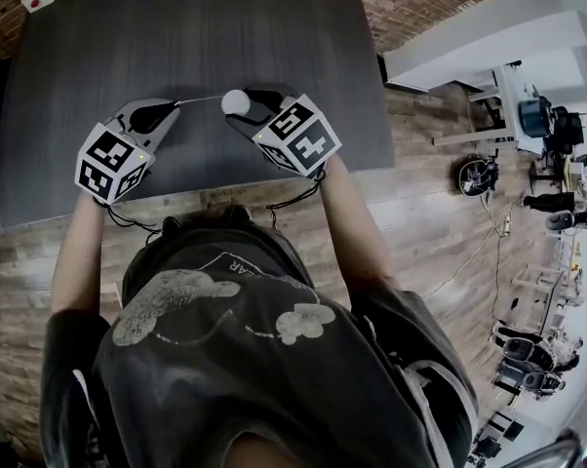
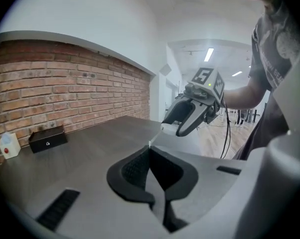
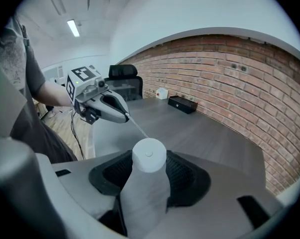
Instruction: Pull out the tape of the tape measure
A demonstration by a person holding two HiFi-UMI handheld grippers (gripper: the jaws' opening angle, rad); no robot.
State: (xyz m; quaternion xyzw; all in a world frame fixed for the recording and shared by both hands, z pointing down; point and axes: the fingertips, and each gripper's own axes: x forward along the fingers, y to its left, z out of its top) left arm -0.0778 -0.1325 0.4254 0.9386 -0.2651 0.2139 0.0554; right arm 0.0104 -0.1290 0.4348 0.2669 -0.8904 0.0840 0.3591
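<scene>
A round white tape measure hangs above the dark grey table, gripped between the jaws of my right gripper. In the right gripper view its white case fills the gap between the black pads. A thin pale tape runs from it leftwards to my left gripper, which is shut on the tape's end. The left gripper view has the jaws closed together, with the tape stretching off to the right gripper. Seen from the right gripper, the tape leads to the left gripper.
A black box and a small white container stand at the table's far end by the brick wall. Beyond that end is a black chair. The table's near edge is just below the grippers. A white desk stands to the right.
</scene>
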